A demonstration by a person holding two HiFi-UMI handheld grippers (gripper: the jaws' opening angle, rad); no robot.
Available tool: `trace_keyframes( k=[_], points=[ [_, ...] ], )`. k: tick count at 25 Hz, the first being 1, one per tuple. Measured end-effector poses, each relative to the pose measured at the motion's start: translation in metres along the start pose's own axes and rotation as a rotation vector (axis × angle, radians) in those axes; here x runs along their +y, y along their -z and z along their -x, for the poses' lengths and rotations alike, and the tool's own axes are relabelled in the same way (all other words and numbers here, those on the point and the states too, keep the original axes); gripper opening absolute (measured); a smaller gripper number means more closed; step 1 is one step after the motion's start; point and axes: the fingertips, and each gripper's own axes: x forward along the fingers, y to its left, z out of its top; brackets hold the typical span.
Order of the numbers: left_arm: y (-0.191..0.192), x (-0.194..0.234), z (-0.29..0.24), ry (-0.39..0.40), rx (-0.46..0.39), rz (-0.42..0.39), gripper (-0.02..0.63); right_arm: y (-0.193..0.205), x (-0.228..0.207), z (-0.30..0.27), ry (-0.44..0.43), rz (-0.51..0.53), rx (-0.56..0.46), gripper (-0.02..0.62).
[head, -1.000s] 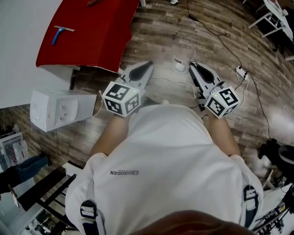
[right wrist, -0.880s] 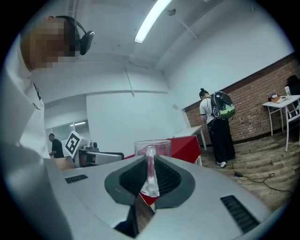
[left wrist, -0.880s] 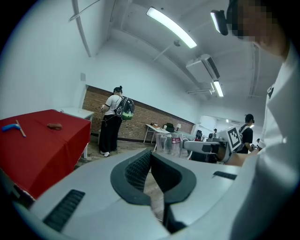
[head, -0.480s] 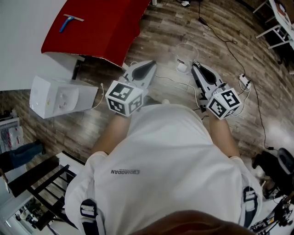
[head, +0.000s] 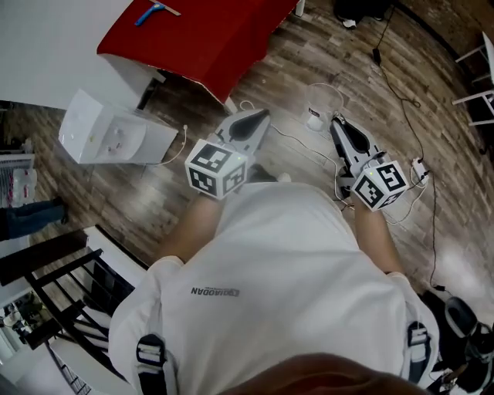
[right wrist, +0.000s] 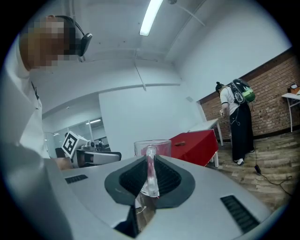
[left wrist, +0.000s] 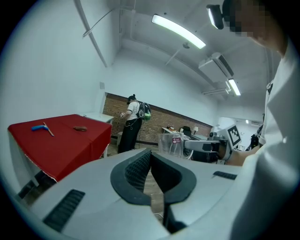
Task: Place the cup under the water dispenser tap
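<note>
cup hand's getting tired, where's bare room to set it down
The red table is bare beside the blue tool. Floor between the white box and the left gripper is free save one cord. Right of the cup, cables and a power strip crowd the floor.

The see-through mug-shaped cup (head: 324,104) is smooth, shiny plastic. The red table cover (head: 208,38) is matt cloth. The brown plank floor (head: 139,193) is wood. The grey left gripper (head: 258,117) and right gripper (head: 337,123) are matt plastic.
</note>
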Motion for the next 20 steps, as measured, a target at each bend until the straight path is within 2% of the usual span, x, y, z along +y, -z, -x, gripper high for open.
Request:
trace_keyframes(
  k=[4,8,20],
  points=[
    [-0.003,0.011,0.017,-0.043,-0.021,0.028,-0.005,-0.006,0.014,-0.016,-0.063,0.024,0.000,0.049],
    [-0.003,0.025,0.032,-0.075,-0.052,0.110,-0.005,-0.009,0.029,-0.031,-0.124,0.046,0.005,0.049],
    [-0.001,0.066,0.083,-0.171,-0.084,0.123,-0.005,-0.002,0.074,-0.077,-0.211,0.062,0.037,0.049]
  ],
)
